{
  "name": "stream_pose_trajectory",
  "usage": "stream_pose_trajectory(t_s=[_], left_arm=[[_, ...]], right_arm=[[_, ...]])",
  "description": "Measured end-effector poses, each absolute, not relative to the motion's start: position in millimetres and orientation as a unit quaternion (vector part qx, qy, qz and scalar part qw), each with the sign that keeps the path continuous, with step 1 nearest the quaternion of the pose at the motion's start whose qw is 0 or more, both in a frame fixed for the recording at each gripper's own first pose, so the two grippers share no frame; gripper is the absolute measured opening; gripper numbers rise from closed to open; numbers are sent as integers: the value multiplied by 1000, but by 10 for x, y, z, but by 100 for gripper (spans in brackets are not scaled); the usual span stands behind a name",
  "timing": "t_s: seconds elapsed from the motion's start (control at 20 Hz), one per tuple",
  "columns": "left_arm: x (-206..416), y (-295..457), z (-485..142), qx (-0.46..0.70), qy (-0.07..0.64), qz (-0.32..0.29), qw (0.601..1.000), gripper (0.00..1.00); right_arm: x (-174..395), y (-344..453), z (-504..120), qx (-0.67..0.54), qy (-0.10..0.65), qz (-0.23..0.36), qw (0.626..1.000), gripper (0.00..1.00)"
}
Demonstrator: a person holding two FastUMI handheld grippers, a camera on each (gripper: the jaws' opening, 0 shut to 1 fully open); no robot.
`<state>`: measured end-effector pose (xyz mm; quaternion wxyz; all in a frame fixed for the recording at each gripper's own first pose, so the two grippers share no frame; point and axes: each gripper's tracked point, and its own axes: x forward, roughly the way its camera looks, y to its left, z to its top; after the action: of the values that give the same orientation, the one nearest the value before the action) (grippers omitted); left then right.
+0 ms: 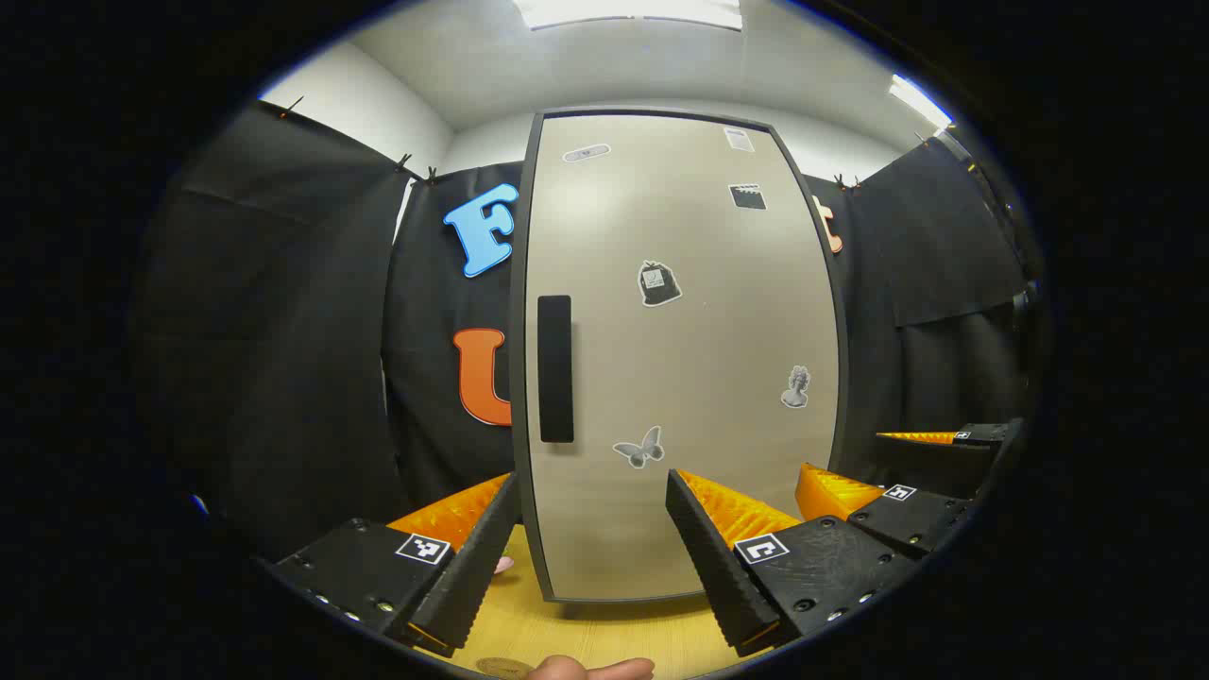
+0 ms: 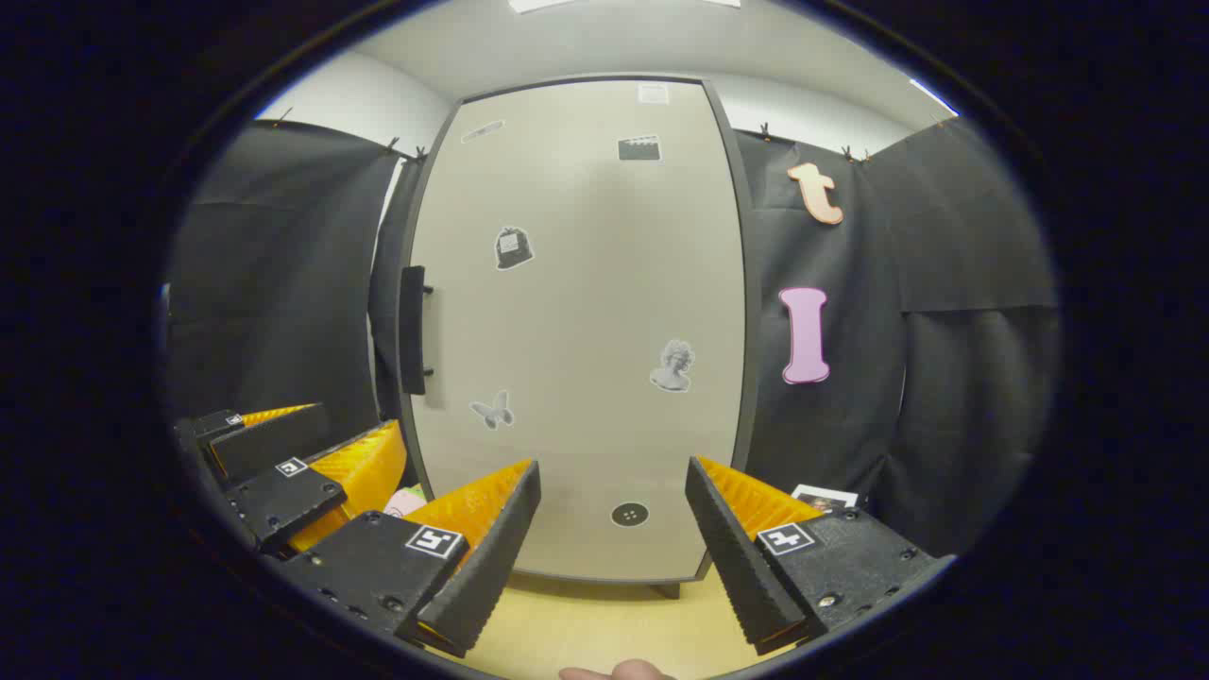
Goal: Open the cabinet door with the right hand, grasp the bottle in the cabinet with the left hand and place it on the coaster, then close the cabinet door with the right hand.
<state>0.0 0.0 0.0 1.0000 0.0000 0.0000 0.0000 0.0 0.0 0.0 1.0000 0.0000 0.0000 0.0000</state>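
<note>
— While the cabinet door (image 1: 680,359) stands shut, what fills the middle?
— That beige door, upright on the wooden tabletop (image 1: 604,633), with its black handle (image 1: 555,368) along its left edge. Whatever sits inside is hidden behind it, so I cannot tell where the bottle is.
— And the left gripper (image 1: 590,557)?
— Low before the door's foot, jaws spread wide, nothing between them, touching nothing.
— The right gripper (image 2: 609,557)?
— Also near the door's base, its fingers set well apart and empty. From the left gripper view it shows at the right edge (image 1: 907,496), just beside the left one.
— Anything smaller?
— Grey stickers on the door, a butterfly (image 1: 640,447) among them. Something pink (image 1: 503,565) peeks out past the left gripper's left finger; I cannot tell what it is.
</note>
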Motion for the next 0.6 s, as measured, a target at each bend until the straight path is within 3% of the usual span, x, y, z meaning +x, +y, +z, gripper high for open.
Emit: stream_pose_trajectory(t_s=[0.25, 0.6], left_arm=[[-9, -45, -65, 8, 10, -4, 1000, 94], [-36, -58, -102, -6, 21, -3, 1000, 94]], right_arm=[[-12, -12, -6, 0, 2, 2, 1000, 95], [-30, 1, -9, 3, 4, 4, 1000, 98]])
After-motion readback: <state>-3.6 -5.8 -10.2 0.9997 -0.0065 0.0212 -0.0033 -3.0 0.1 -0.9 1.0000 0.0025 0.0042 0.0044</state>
